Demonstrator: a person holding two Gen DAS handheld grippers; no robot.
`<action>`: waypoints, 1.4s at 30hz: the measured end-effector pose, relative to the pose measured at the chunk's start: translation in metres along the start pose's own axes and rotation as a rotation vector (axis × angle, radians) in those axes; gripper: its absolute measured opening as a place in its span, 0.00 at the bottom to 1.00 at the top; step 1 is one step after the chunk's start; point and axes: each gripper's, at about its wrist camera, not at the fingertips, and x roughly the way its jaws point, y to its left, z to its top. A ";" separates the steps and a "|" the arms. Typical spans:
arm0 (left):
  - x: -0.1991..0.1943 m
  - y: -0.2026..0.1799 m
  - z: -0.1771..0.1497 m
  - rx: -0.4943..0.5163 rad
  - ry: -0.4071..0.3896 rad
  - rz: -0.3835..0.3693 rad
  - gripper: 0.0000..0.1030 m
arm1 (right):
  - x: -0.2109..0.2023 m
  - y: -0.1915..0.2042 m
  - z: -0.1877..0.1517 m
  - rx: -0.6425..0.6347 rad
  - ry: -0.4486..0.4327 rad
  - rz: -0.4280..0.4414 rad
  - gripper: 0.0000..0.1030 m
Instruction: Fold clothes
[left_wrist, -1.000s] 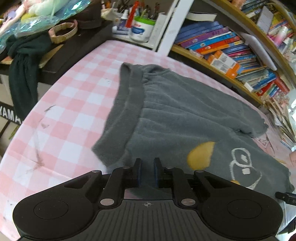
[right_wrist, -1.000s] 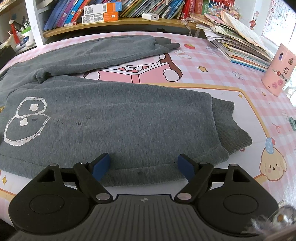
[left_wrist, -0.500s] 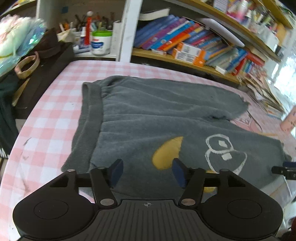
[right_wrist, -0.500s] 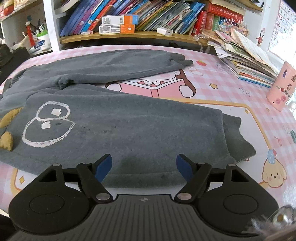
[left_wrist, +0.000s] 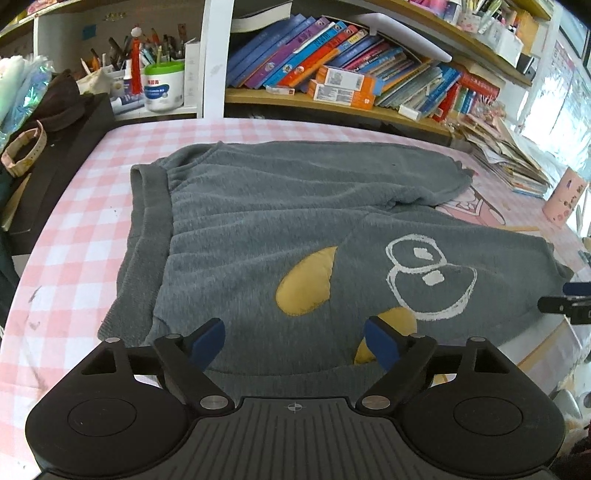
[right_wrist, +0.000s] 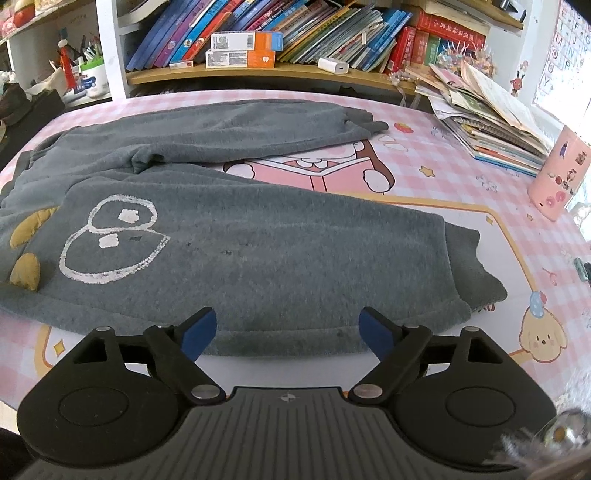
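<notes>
Left wrist view: we see the left gripper (left_wrist: 294, 341) with its blue-padded fingers (left_wrist: 207, 341) spread wide, holding nothing, poised over the near edge of the grey sweatpants (left_wrist: 295, 221). The pants lie flat on the pink checked tablecloth (left_wrist: 85, 236), waistband (left_wrist: 147, 229) to the left, yellow patch (left_wrist: 306, 282) and white outline print (left_wrist: 428, 273) on the near leg. The far leg runs toward the bookshelf (left_wrist: 332, 74). A white tub with green lid (left_wrist: 164, 86) sits on the shelf at upper left.

Right wrist view: we see the right gripper (right_wrist: 288, 334) also spread, empty, just above the near leg's hem edge. The cuff (right_wrist: 469, 266) of that leg lies to the right, on the cartoon mat (right_wrist: 517, 258). A pink cup (right_wrist: 559, 173) stands well apart at right, next to a stack of magazines (right_wrist: 491, 122).
</notes>
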 end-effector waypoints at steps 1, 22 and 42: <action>0.000 -0.001 -0.001 0.005 0.002 0.000 0.84 | 0.000 -0.001 0.001 0.001 -0.001 0.001 0.83; 0.035 -0.034 0.044 -0.009 0.008 0.083 0.88 | 0.052 -0.048 0.070 -0.151 -0.047 0.131 0.88; 0.138 0.012 0.171 0.169 0.004 0.276 0.91 | 0.200 -0.078 0.260 -0.416 -0.085 0.286 0.88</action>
